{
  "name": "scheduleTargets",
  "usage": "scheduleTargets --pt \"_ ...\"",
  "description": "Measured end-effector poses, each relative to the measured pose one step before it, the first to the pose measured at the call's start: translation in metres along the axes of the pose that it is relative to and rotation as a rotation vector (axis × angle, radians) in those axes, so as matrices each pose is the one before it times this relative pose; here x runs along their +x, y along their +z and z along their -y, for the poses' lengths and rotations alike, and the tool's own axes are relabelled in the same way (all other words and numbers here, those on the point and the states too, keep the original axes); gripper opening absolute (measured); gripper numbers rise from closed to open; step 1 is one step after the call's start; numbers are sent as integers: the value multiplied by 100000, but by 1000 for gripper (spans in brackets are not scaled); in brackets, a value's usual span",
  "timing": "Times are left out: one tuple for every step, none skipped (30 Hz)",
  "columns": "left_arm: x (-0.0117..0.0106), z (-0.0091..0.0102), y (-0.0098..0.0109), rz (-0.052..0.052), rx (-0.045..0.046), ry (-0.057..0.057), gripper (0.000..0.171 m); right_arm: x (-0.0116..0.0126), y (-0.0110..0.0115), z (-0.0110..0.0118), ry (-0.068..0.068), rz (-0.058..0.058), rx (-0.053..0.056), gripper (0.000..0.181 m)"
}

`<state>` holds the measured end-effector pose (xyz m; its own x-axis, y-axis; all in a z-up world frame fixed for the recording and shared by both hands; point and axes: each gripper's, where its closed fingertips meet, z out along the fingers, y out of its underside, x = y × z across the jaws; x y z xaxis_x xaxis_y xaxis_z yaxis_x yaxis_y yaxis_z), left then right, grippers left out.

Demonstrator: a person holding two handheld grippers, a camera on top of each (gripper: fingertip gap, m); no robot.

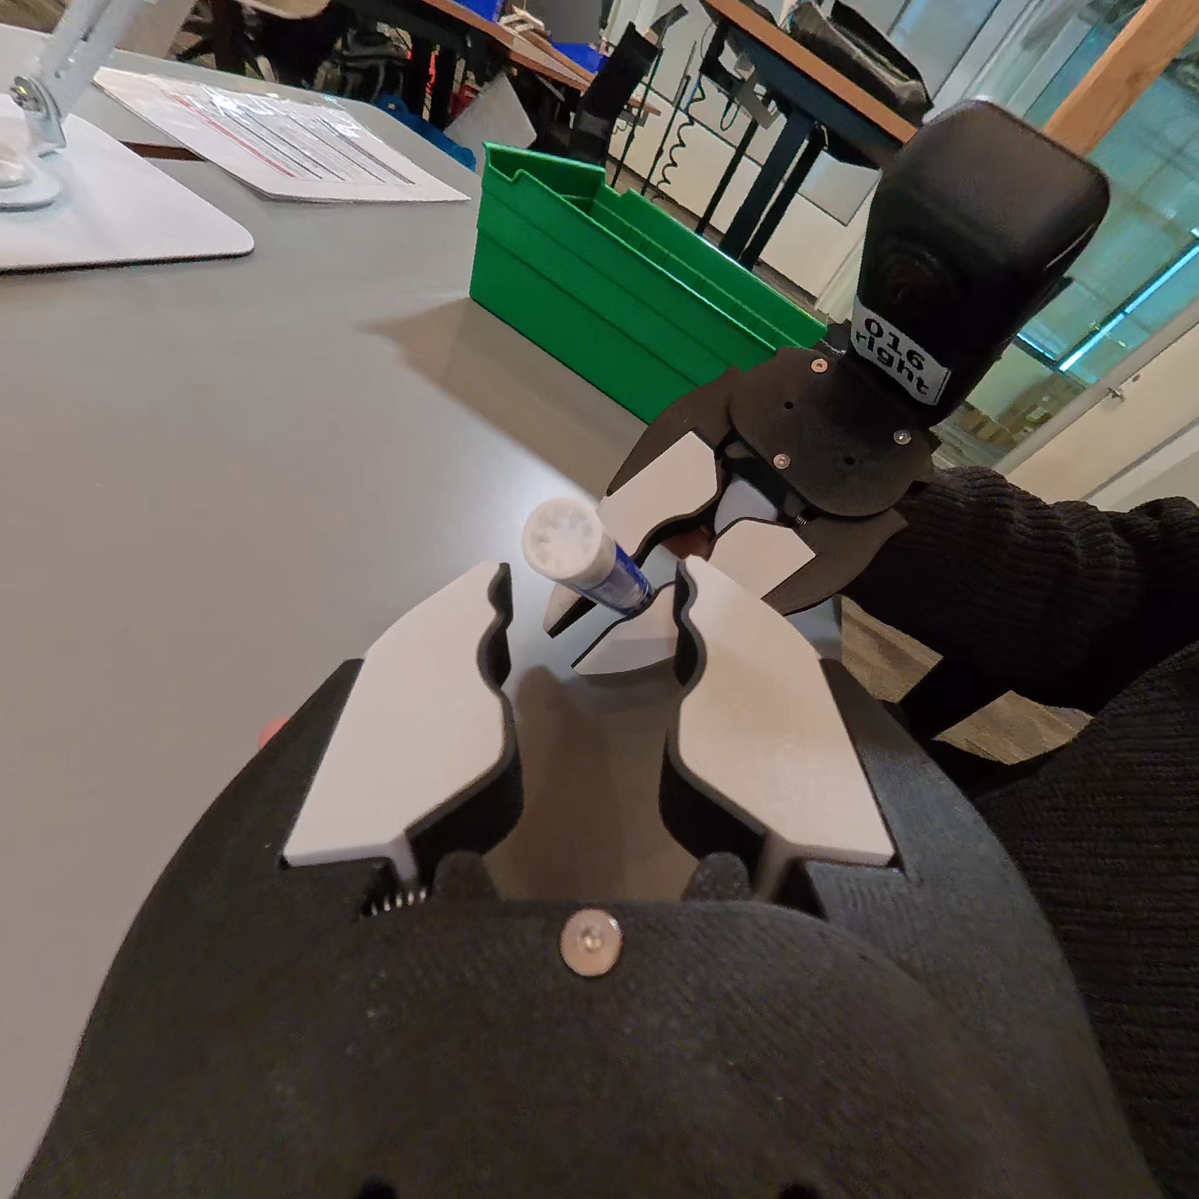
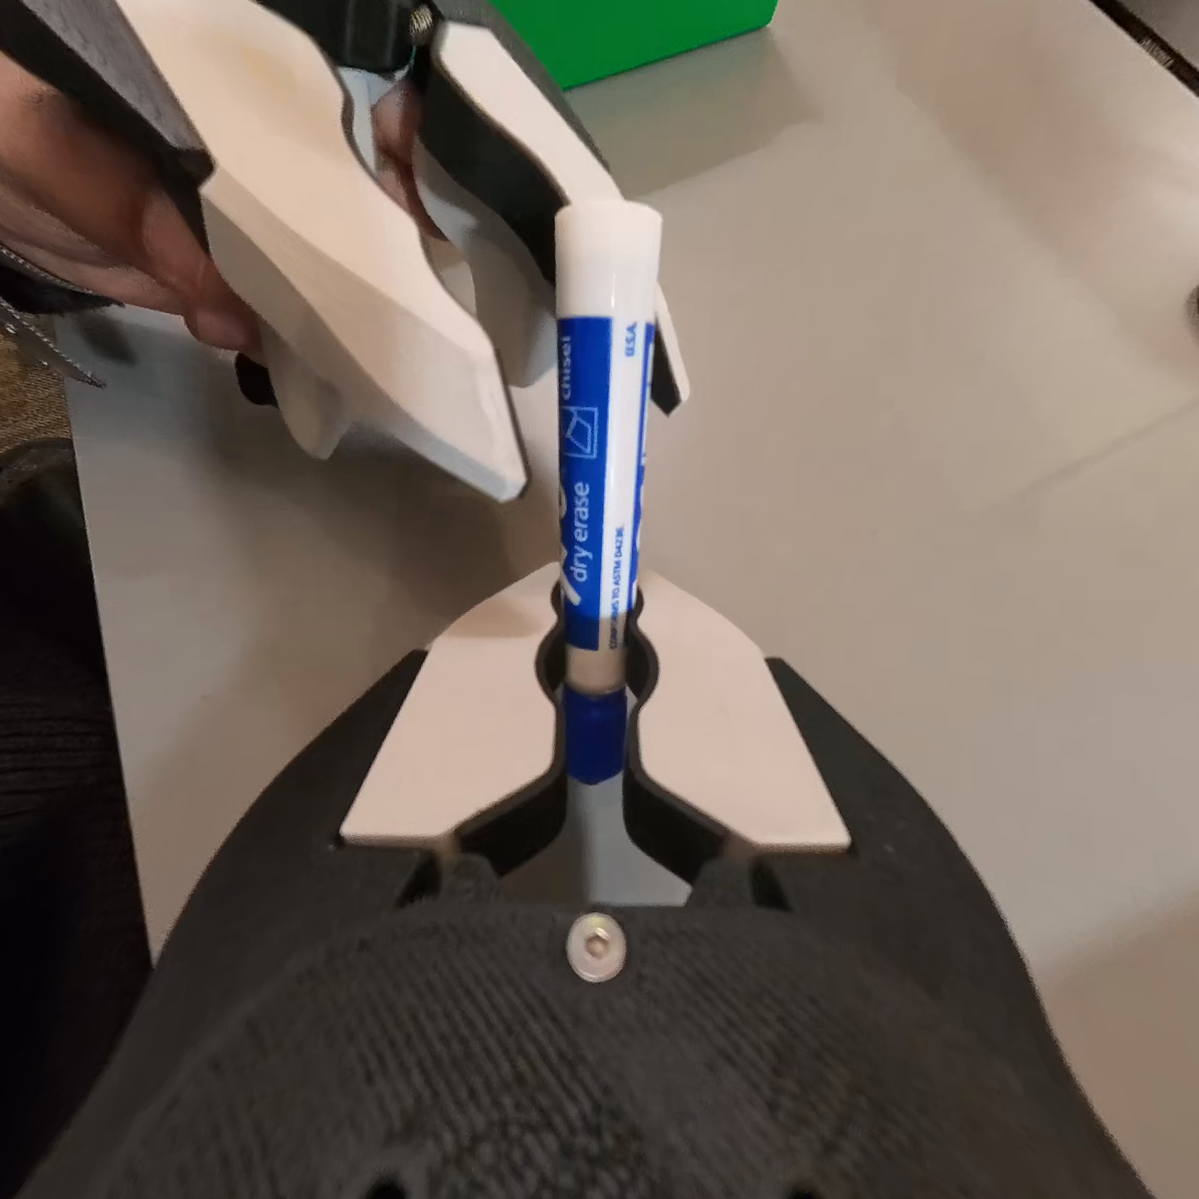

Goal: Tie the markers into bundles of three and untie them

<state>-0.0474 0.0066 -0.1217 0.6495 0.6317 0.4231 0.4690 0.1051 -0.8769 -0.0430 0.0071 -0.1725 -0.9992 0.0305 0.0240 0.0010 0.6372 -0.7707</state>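
Marker [image 2: 600,454] clamped in right tool [image 2: 597,603], left tool [image 1: 590,584] spread beside it.

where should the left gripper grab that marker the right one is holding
Probably the bare white end of the marker, jaws closing across the barrel from its sides. The right gripper clamps the blue-capped end, so only that round white stretch sticks out free, by the open left gripper.

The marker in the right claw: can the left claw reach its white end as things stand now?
Probably yes. The left claw is open and beside the marker, whose white end sticks out free of the right claw; nothing lies between them.
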Motion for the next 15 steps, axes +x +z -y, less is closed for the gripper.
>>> scheduleTargets --pt "-53 134 -86 318 846 34 46 28 0 -133 48 130 -769 14" --pt "-19 22 -55 -185 23 -381 44 -4 -1 -91 143 402 -514 14" --pt "0 -50 -12 -554 -427 -630 41 -43 11 -87 146 548 -426 14" --pt "23 -69 14 -701 -362 -701 37 -78 33 -105 16 657 -601 14" --pt "75 -48 9 -897 -217 -594 31 -128 48 -128 -312 757 -759 14" --pt "116 -20 12 -1077 -58 -458 24 -165 52 -158 -678 863 -886 14" --pt "244 -39 35 -1911 -555 -580 22 -161 71 -177 -741 644 -1031 14" --pt "218 -65 49 -1621 -770 -607 21 -89 73 -181 -542 293 -1132 14" --pt "138 -95 76 -879 -773 -242 20 -64 57 -156 -392 328 -961 14" --pt "45 -102 56 -50 -802 138 20 -38 51 -150 -250 272 -758 14" --pt "0 -68 54 359 -558 427 20 13 30 -97 -272 -28 -470 14" --pt "30 -44 37 139 -382 514 20 3 16 -69 -405 -32 -264 14" --pt "37 -19 27 107 -336 525 20 27 15 -32 -522 -159 -87 14" --pt "-19 4 -11 565 -159 735 20 77 21 14 -662 -699 301 14" --pt "-10 23 -19 601 -115 769 20 111 17 46 -779 -981 652 14"
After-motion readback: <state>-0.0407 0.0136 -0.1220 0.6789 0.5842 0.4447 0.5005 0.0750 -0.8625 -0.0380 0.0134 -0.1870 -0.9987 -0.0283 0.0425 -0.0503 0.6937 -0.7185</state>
